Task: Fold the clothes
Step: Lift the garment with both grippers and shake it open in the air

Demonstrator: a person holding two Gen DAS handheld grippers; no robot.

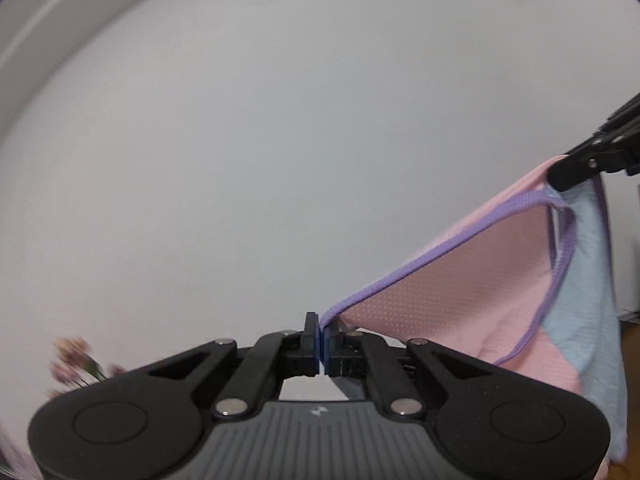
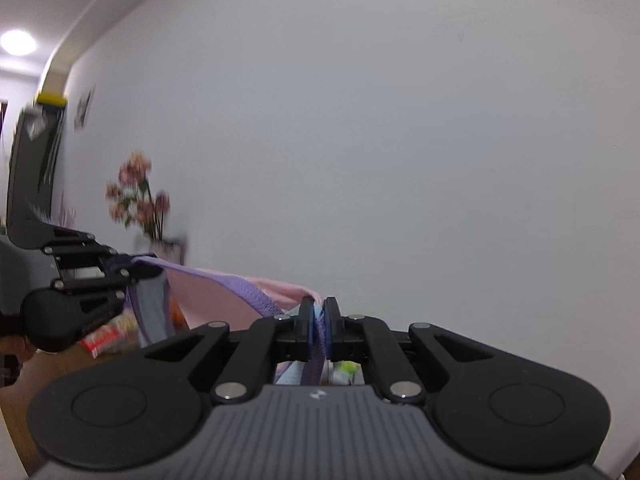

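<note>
The left gripper (image 1: 322, 340) is clenched on the purple hem of the pink garment (image 1: 460, 288), and the right gripper (image 2: 319, 326) grasps another part of this hem. The garment hangs in the air, stretched between them, before the far white wall (image 1: 280, 120).

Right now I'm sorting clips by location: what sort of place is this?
Probably a home living room: a plain white wall, flowers in a vase, and a ceiling light.
</note>
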